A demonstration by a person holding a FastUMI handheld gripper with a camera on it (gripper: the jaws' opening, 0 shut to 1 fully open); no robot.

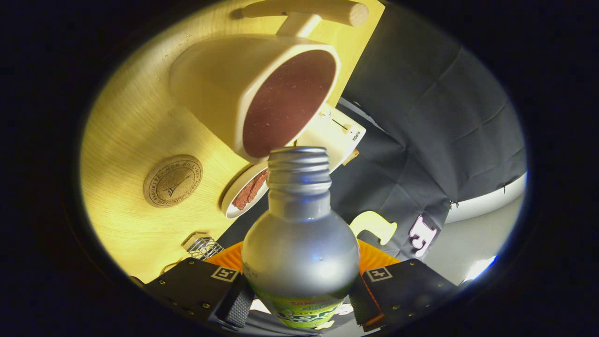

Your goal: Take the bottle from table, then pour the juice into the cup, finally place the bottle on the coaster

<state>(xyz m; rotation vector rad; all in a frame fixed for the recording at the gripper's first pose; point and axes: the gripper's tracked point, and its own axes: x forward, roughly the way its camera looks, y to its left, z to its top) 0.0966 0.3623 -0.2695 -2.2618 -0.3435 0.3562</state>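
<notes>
With both fingers pressed against the lower body of the silver bottle (299, 252), the gripper (299, 306) has it clamped between them, one finger on each side. The whole view is rolled hard, so the wooden table (126, 126) stands tilted across the scene and the bottle is leaning over toward the cup (255, 91). The bottle's threaded neck is uncapped and its mouth sits just at the lower rim of the cream cup, whose dark reddish inside faces the fingers. The round cork coaster (172, 180) lies on the table beside the cup, well apart from the bottle. A small white dish (244, 192) with reddish pieces sits just behind the bottle's neck.
</notes>
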